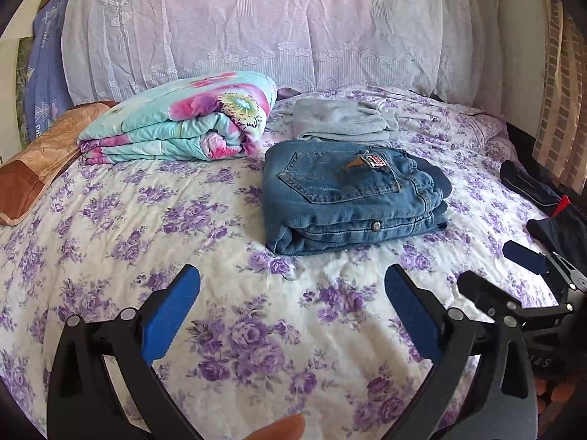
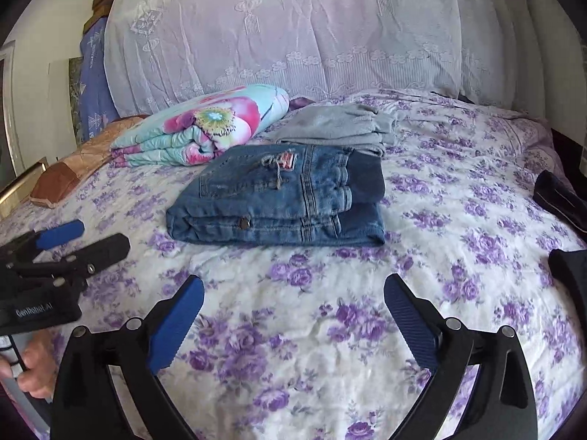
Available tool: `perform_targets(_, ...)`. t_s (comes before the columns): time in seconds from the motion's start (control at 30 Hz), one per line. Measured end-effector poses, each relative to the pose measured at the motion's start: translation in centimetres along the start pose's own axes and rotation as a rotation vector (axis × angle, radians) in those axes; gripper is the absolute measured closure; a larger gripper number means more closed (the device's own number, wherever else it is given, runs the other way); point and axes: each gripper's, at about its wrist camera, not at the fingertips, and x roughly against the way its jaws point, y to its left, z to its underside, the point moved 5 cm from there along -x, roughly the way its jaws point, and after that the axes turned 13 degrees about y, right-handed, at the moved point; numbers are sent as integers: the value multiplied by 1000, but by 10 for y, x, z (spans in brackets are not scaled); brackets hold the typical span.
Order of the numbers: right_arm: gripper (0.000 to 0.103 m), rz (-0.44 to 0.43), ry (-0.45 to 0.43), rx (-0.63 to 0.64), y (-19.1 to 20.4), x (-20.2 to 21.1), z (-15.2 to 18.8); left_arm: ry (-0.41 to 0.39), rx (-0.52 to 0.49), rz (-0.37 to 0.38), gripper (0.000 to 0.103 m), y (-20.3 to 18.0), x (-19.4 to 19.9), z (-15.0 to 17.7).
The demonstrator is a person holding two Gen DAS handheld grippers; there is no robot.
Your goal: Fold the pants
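Blue jeans lie folded in a compact stack on the floral bedsheet, back pocket up; they also show in the right wrist view. My left gripper is open and empty, hovering over the sheet in front of the jeans. My right gripper is open and empty, also short of the jeans. Each gripper shows in the other's view: the right one at the right edge, the left one at the left edge.
Folded grey pants lie just behind the jeans. A folded floral quilt sits at the back left beside a brown pillow. Dark clothing lies at the bed's right edge. A lace-covered headboard stands behind.
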Motion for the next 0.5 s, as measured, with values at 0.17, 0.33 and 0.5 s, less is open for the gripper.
perform_targets(0.17, 4, 15, 11, -24, -5, 0, 4, 45, -24, 2, 5, -4, -11, 6)
perform_targets(0.33, 4, 33, -10, -2, -1, 3, 6, 46, -25, -12, 5, -4, -11, 8)
perform_targets(0.5, 4, 48, -21, 13, 1, 6, 6, 36, -22, -27, 5, -3, -8, 9)
